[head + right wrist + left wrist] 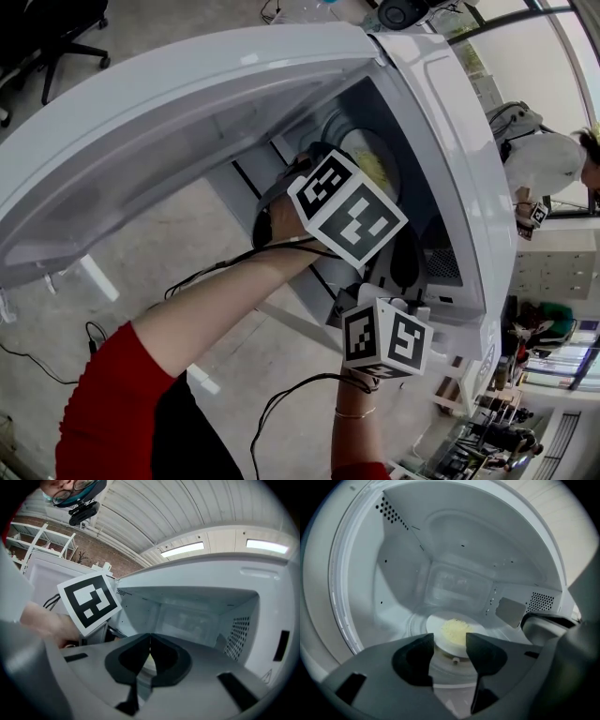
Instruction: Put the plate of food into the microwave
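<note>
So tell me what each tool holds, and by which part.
Nothing. The left tool is open before the plate inside the microwave; the right tool is shut, empty.

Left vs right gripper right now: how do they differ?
Jaws: the left gripper stands open, the plate visible through the gap; the right gripper is shut, tips touching. Place: the left gripper reaches inside the microwave; the right gripper sits outside, facing its opening. Both hold nothing.
</note>
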